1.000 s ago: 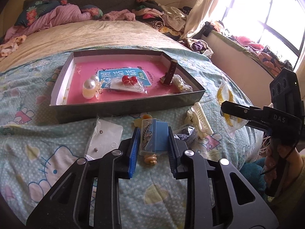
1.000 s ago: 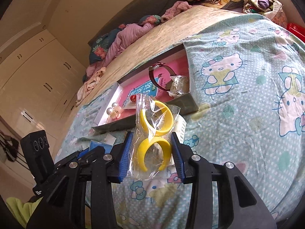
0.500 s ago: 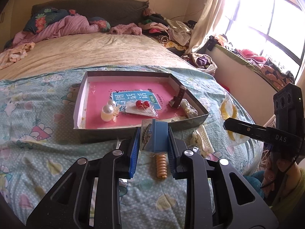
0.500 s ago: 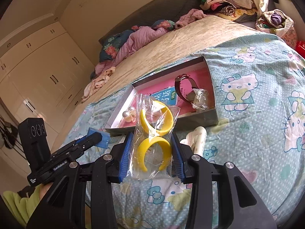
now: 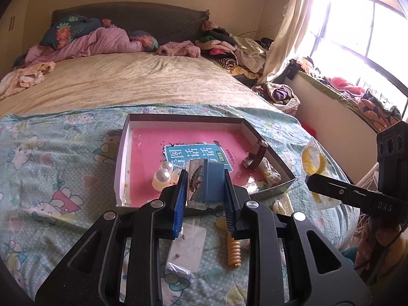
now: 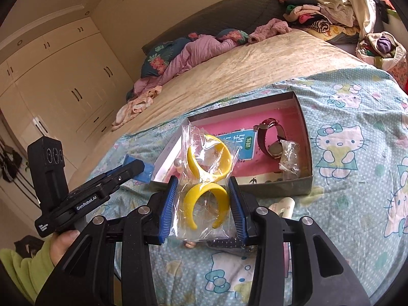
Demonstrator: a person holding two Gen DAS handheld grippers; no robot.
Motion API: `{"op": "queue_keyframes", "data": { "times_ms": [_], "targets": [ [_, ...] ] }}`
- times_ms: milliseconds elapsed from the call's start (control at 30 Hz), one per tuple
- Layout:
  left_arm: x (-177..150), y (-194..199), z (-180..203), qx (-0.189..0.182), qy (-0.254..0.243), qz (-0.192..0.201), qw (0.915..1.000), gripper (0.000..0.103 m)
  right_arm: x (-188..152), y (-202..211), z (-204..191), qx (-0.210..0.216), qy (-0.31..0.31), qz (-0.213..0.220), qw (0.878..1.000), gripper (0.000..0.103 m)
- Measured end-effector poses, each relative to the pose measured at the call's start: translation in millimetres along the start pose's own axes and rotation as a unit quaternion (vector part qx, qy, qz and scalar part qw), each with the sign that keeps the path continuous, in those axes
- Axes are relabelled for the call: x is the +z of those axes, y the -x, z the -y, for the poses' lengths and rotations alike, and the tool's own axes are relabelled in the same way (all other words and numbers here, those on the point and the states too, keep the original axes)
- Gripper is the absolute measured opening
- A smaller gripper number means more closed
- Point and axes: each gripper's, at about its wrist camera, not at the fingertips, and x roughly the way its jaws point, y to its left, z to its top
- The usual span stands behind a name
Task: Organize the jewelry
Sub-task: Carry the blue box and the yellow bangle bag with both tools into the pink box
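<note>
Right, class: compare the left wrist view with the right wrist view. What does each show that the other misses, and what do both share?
Only the left wrist view: an orange spiral hair tie on the bedspread and two pearl balls in the box.
Only the right wrist view: white wardrobe doors and a green sleeve.
Both: the grey cardboard box with pink lining, the maroon-strapped wristwatch, and the clear bag of yellow bangles.

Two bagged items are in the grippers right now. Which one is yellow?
The bag of yellow bangles, clamped in the right gripper. The left gripper holds a blue-backed packet with a dark piece inside, not yellow.
</note>
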Motion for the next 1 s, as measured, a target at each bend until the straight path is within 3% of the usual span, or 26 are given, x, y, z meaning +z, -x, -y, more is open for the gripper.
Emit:
{"op": "queue_keyframes", "data": {
  "times_ms": [467,733,1000],
  "targets": [
    [17.2,-25.9,-15.5,0.009,0.01,-0.004,0.9999,0.018,31.5,-24.0,-6.5,0.0,0.026,0.002,1.0,0.038],
    [18.7,-47.1,-16.7,0.005,0.009,-0.019,0.9998,0.01,44.3,-36.6,-3.5,-0.002,0.026,0.009,1.0,0.038],
    [11.0,-39.1,-40.1,0.013,0.022,-0.03,0.9992,0.01,33.2,-48.1,-0.5,0.009,0.014,-0.006,1.0,0.038]
  ]
}}
